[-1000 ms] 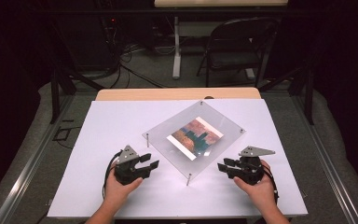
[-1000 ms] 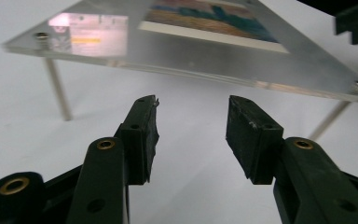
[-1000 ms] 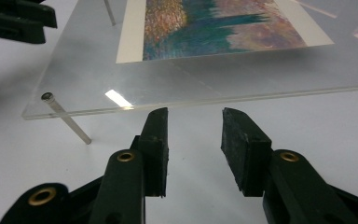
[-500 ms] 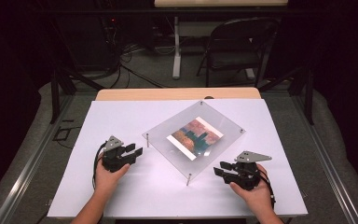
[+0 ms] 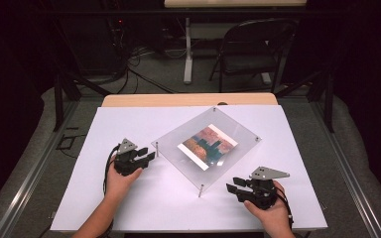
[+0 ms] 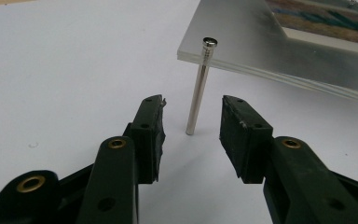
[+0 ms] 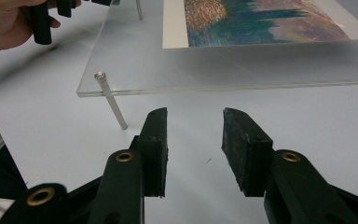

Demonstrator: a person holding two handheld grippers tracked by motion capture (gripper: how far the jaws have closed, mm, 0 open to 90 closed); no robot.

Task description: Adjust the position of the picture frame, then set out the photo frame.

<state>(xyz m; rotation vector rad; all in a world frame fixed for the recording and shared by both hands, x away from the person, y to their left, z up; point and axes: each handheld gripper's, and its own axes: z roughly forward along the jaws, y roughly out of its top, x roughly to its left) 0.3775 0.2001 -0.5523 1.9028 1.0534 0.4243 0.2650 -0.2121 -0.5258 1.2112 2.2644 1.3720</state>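
A clear acrylic frame with a colourful picture in it stands raised on thin metal legs on the white table. My left gripper sits at the frame's left corner. In the left gripper view its jaws are open and have just been closing; the corner leg stands just past the tips, untouched. My right gripper is open near the frame's front corner. In the right gripper view the front leg stands left of the right gripper, under the frame's edge.
A wooden strip shows along the table's far edge. Beyond it are a folding chair, a table leg and cables on the floor. The other hand appears at the top left of the right gripper view.
My left gripper has moved left and away from me to the frame's left corner leg, and its jaws are narrower. The right gripper has drifted slightly toward the near edge.
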